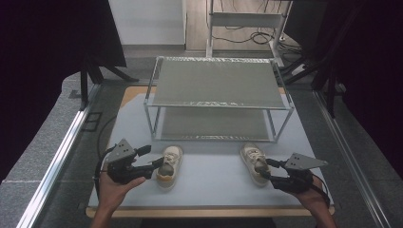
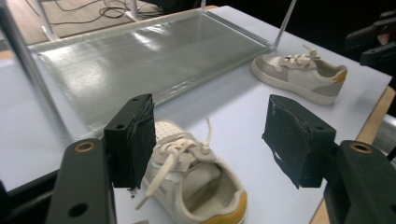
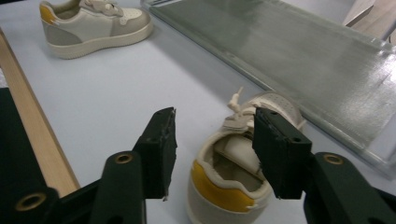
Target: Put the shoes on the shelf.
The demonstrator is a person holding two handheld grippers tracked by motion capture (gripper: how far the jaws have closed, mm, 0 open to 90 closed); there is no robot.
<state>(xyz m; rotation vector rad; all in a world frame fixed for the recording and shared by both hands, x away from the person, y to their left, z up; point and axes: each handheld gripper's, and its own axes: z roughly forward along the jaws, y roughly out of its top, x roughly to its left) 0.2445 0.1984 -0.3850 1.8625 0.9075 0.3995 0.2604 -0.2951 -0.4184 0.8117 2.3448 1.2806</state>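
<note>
Shoes, two of them, a matching pair of small cream sneakers with yellow heel tabs, sit on the pale table (image 1: 214, 180) just in front of a metal rack (image 1: 218, 97).

Left gripper (image 1: 153, 157): its jaws stand spread around the heel end of the left shoe (image 1: 169, 165). In the left gripper view one pad (image 2: 133, 140) sits just beside the shoe's (image 2: 194, 179) laced side, possibly brushing it, while the other pad is well off to the far side with bare table between. Nothing is pinched.

Right gripper (image 1: 267, 168): its jaws are also spread, straddling the collar of the right shoe (image 1: 253, 161). In the right gripper view one pad (image 3: 275, 149) is close against the shoe's (image 3: 243, 158) side and the other stands apart from the heel; whether the near pad touches is hard to tell. The shoe rests on its sole, not lifted.

Both shoes point toes toward the rack, heels toward the person, which suits a grip at the heel opening and a straight push or lift onto a shelf. The grippers come in from behind each heel for that reason, one hand per shoe.

Count: two shoes, two grippers, one rack with two mesh shelves, an upper and a lower, both bare.
</note>
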